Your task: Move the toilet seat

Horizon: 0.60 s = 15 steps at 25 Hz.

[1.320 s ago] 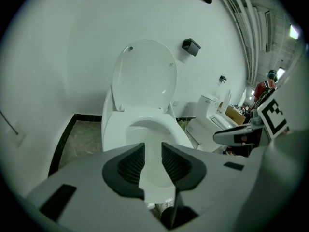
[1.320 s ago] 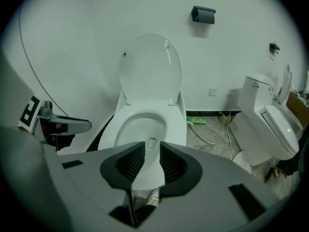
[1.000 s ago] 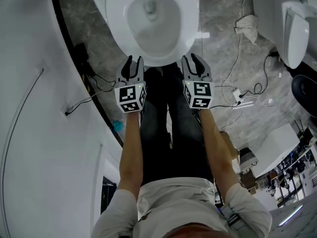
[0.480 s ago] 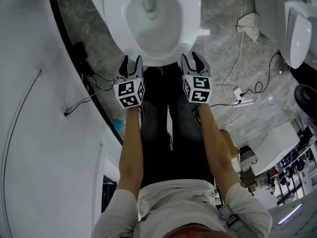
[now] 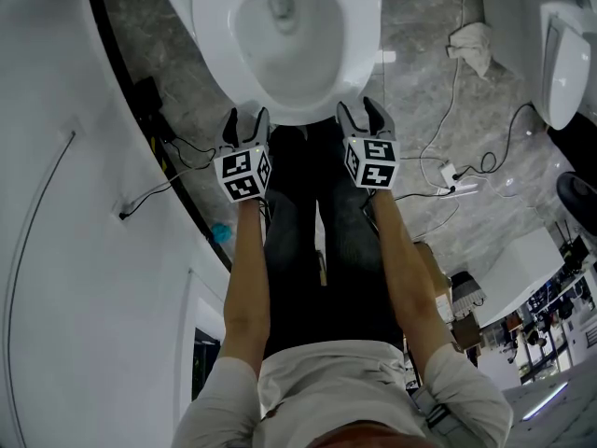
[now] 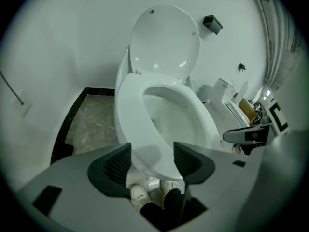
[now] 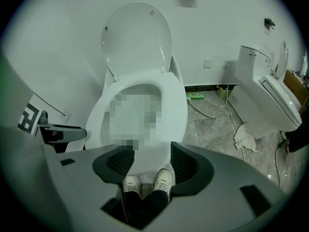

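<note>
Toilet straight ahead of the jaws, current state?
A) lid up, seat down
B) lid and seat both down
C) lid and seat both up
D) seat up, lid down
A: the lid stands upright at the back, while the seat lies flat over the bowl.

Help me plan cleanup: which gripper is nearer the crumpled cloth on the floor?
Right. The right gripper hangs at the toilet seat's front, on the cloth's side; the left gripper hangs farther, toward the wall.
</note>
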### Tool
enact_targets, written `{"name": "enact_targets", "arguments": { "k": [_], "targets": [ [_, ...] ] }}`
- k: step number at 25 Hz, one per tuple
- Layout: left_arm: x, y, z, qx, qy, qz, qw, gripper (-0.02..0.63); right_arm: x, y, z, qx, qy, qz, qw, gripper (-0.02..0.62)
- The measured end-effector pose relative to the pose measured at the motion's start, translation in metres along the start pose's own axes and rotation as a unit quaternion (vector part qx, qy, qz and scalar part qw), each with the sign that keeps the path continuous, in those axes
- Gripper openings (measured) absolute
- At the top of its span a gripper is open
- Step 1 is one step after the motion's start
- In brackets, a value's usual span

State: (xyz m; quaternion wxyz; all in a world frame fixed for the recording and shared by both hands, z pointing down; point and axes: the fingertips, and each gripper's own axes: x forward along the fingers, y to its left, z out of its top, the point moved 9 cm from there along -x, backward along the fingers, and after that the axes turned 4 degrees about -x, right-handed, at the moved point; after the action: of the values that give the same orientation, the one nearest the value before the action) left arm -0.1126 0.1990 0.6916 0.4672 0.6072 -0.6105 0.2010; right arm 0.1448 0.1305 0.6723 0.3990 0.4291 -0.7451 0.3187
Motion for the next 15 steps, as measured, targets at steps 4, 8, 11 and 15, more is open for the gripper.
{"name": "enact_targets", "arguments": {
  "k": [4, 8, 11, 15],
  "targets": [
    [0.005, 0.005, -0.004, -0.009, 0.009, -0.001, 0.9999, 0.307, 0.008, 0.001, -0.005, 0.015, 0.007, 0.008, 1.0, 0.283],
    [0.013, 0.005, -0.006, -0.016, 0.022, -0.003, 0.9996, 0.353, 0.018, -0.004, -0.008, 0.042, 0.02, 0.02, 0.999, 0.335],
    [0.018, 0.004, -0.008, -0.019, 0.031, -0.009, 0.9993, 0.379, 0.026, -0.006, -0.01, 0.061, 0.027, 0.027, 0.997, 0.37],
    [0.023, 0.004, -0.013, -0.028, 0.039, -0.012, 0.9988, 0.4, 0.034, -0.006, -0.012, 0.07, 0.034, 0.033, 0.996, 0.391]
  ]
}}
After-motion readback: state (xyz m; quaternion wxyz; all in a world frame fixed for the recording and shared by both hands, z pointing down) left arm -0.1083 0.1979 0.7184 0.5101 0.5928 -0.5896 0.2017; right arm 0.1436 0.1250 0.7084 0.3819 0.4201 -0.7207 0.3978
